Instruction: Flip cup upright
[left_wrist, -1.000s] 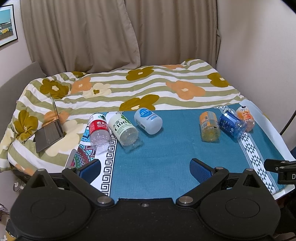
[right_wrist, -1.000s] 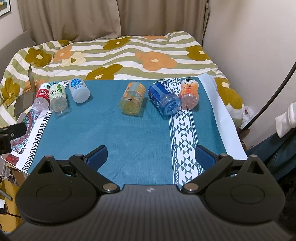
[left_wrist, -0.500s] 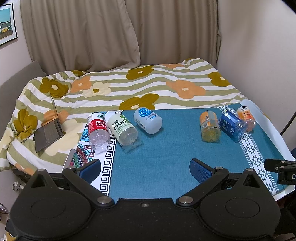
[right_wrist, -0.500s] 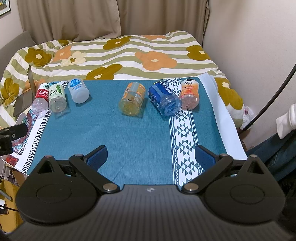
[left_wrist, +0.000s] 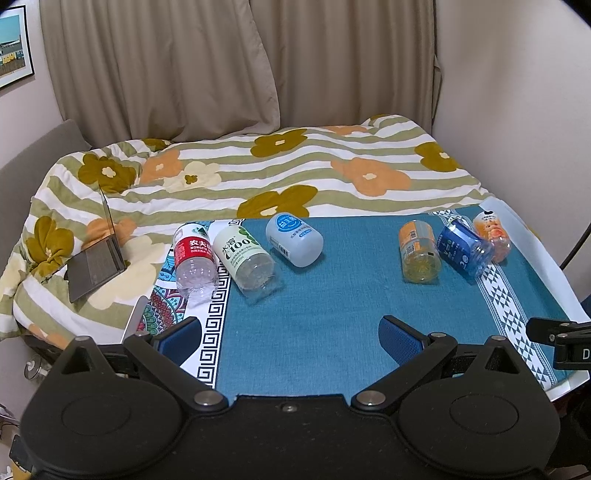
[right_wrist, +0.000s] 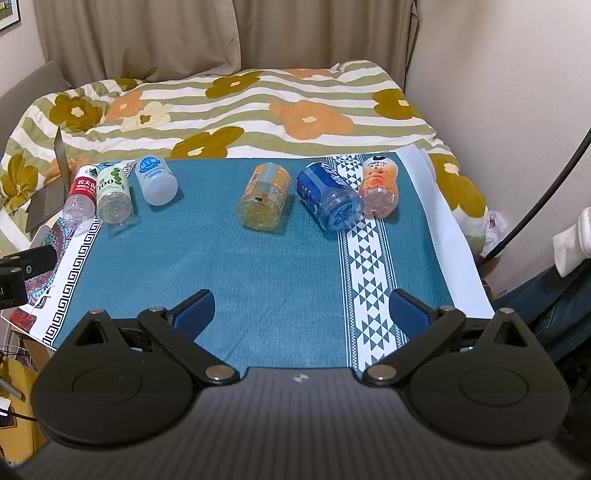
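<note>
Six bottles lie on sides along bench (left_wrist: 314, 314) far edge, e.g. blue bottle (right_wrist: 327, 197), orange bottle (right_wrist: 264, 199). Left claw (left_wrist: 291, 336) & right claw (right_wrist: 301, 308) both wide, empty.

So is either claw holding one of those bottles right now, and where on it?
Neither. The left claw and right claw are both open and empty above the teal tablecloth.

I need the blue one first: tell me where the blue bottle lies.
In both views the blue bottle lies on its side at the right of the teal cloth, between the yellow bottle and the orange bottle.
</note>
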